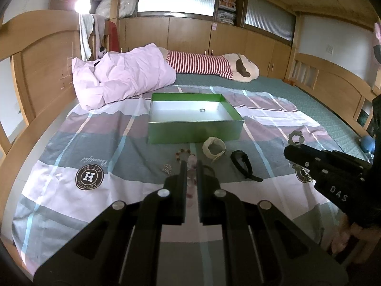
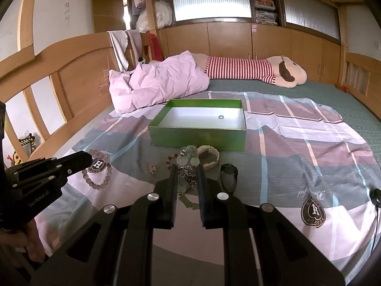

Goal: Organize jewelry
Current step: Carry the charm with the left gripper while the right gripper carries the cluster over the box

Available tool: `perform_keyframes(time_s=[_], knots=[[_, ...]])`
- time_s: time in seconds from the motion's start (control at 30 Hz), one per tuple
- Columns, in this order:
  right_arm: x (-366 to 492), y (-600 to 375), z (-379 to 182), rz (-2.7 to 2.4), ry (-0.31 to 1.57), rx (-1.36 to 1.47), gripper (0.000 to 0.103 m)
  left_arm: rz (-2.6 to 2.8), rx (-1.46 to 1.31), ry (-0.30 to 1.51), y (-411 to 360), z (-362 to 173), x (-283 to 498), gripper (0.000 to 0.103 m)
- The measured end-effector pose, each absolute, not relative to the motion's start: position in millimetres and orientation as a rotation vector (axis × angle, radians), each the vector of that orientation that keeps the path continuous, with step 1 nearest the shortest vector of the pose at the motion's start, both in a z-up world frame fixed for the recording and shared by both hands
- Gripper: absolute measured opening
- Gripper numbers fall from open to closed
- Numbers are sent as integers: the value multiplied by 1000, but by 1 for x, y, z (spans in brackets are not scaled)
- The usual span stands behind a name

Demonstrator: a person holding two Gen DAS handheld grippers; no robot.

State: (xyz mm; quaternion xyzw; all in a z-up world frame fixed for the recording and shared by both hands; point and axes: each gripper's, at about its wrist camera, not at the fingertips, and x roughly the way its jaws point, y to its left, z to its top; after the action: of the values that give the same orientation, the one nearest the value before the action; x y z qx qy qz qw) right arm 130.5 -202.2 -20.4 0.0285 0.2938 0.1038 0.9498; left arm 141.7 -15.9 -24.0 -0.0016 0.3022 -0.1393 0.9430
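Both grippers are loaded, so the step in hand looks like carrying pieces to the green box (image 1: 195,128), which sits open on the plaid bedsheet (image 1: 71,143) with a single silver ring (image 1: 202,110) on its white floor. The left gripper (image 1: 192,166) is clamped tight on a pink bead bracelet (image 2: 96,176), whose loop hangs from the fingertips just over the sheet in the right wrist view. The right gripper (image 2: 187,169) is closed narrowly on a pale green bead bracelet (image 2: 188,158) with a dark charm cluster. In the left wrist view, the box lies at twelve o'clock from the left gripper; a cream woven bracelet (image 1: 213,148) and a black band (image 1: 243,163) lie at about one to two o'clock, and a small silver piece (image 1: 167,168) at ten. Next, each gripper probably needs to clear the box's near wall before letting go.
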Motion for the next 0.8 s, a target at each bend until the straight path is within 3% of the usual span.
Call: perform_keyframes(time_s=[0.8], knots=[[159,-202,-13,196,582,36,16,-285,21,628,-27,-19,166,8]])
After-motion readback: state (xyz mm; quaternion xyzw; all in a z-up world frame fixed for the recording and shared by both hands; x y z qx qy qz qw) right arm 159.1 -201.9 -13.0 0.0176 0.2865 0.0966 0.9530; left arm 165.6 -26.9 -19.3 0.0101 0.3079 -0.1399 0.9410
